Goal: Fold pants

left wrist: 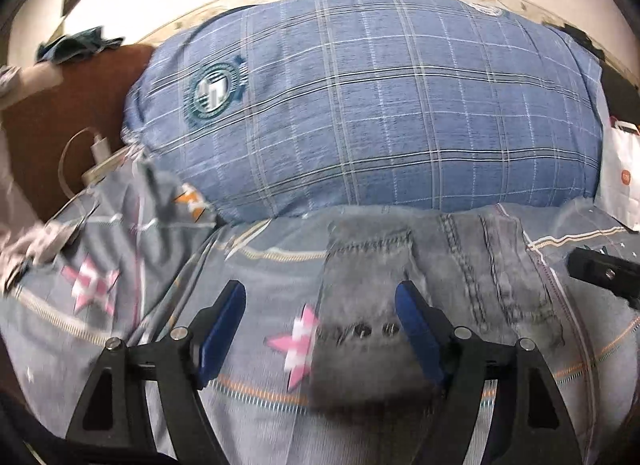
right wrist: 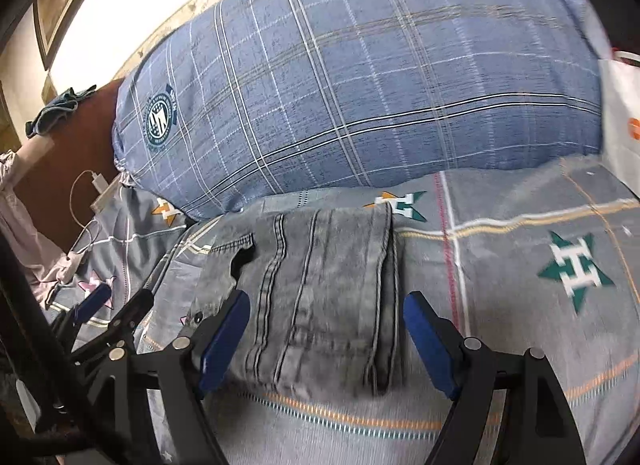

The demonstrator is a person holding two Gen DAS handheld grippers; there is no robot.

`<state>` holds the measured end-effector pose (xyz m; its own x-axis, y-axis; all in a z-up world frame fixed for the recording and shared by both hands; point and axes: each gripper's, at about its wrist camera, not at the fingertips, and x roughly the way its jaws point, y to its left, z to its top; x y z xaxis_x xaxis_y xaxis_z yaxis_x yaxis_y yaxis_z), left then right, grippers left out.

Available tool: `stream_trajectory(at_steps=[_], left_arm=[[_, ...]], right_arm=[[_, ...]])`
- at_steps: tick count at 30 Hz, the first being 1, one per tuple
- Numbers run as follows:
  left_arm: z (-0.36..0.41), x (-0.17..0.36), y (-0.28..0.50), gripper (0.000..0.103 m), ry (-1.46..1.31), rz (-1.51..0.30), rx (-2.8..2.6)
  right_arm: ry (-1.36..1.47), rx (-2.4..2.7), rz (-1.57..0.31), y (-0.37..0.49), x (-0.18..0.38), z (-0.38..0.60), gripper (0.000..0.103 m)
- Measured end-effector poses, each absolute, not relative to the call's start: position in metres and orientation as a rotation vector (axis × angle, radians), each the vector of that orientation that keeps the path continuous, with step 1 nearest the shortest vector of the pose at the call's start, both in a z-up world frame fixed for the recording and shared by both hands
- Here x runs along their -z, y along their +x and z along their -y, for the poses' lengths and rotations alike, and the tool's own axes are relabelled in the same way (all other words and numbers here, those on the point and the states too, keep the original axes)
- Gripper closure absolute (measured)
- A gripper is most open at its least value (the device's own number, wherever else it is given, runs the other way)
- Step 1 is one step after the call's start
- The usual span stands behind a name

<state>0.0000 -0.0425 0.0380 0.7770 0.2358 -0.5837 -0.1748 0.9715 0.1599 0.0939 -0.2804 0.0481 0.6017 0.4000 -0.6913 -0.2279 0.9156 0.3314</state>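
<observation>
Grey-blue bedding (right wrist: pixel 520 285), crossed by thin stripes and dotted with pink, orange and green star emblems, covers the bed across both wrist views. Against its far edge leans a large blue plaid pillow (left wrist: pixel 360 105) with a round teal crest near its left end. To the right of the pillow stands a white paper bag (left wrist: pixel 622 169); to the left, a white charger and cable (right wrist: pixel 94 185) lie by a brown headboard.

Folded grey denim pants (right wrist: pixel 316 293) lie flat on the bedding just in front of the pillow, seams and a pocket showing, two metal buttons visible in the left wrist view.

Above the pants' left edge hangs the left gripper (left wrist: pixel 320 329), its blue pads spread wide and pinching nothing. Over the pants' right part, the right gripper (right wrist: pixel 326 339) likewise stands spread apart, empty, its pads clear of the fabric.
</observation>
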Motion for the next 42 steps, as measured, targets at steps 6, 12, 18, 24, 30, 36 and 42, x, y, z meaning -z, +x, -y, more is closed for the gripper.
stream_trajectory(at_steps=[6, 12, 18, 24, 30, 36, 42], left_arm=[[0.035, -0.036, -0.025, 0.025, 0.026, -0.685, -0.200], [0.035, -0.030, -0.040, 0.020, -0.019, -0.735, -0.153], [0.030, -0.035, -0.039, 0.020, -0.043, -0.714, -0.198], [0.031, -0.034, -0.036, 0.020, -0.040, -0.722, -0.205], [0.033, -0.035, -0.037, 0.019, -0.021, -0.717, -0.201], [0.034, -0.035, -0.038, 0.019, -0.014, -0.711, -0.206], [0.033, -0.036, -0.038, 0.019, -0.019, -0.707, -0.202]], right_arm=[[0.118, -0.341, -0.802, 0.040, -0.047, 0.266, 0.021], [0.127, -0.385, -0.820, 0.019, -0.043, 0.257, 0.021], [0.183, -0.417, -0.866, 0.026, -0.032, 0.260, 0.021], [0.171, -0.398, -0.866, 0.030, -0.031, 0.261, 0.021], [0.134, -0.387, -0.839, 0.028, -0.037, 0.257, 0.021], [0.145, -0.374, -0.831, 0.028, -0.039, 0.261, 0.021], [0.132, -0.360, -0.832, 0.028, -0.039, 0.262, 0.021]])
